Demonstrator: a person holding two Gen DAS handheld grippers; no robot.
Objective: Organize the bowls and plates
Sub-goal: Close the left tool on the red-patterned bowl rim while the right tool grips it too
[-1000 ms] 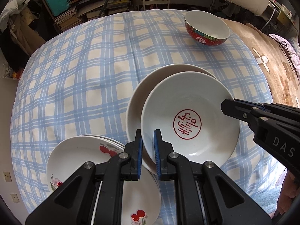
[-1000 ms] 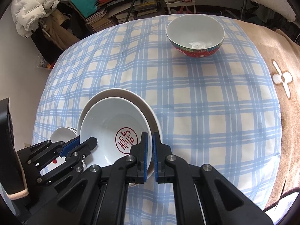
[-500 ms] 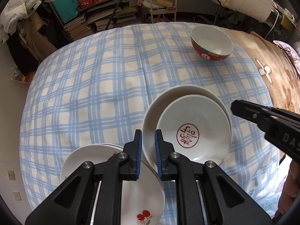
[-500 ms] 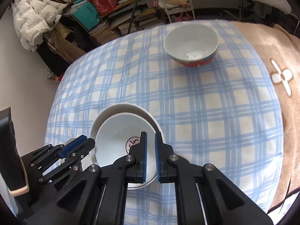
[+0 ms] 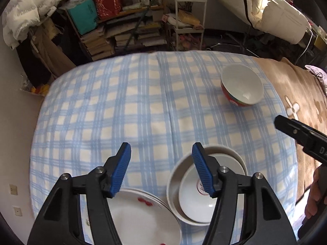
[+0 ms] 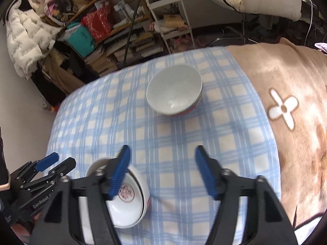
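Both the left tongs (image 5: 161,167) and right tongs (image 6: 161,171) are spreading wide, empty, leaving 2 nested bowls (image 5: 196,204) lower right; red bowl (image 6: 173,94) is waiting apart.

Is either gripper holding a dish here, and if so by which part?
Nothing is held. The left gripper and right gripper have just been opening and stand open, empty, above the nested bowls.

- A blue-and-cream checked cloth (image 5: 143,106) is spread over the surface, adjoined at 3 o'clock by a tan blanket (image 6: 286,94)
- Cluttered wooden shelves (image 5: 114,20) with stacked books are seen at 11 o'clock
- A white wire rack (image 5: 190,18) is set at 12 o'clock
- A pale wall with sockets (image 5: 13,189) is seen at 8 o'clock
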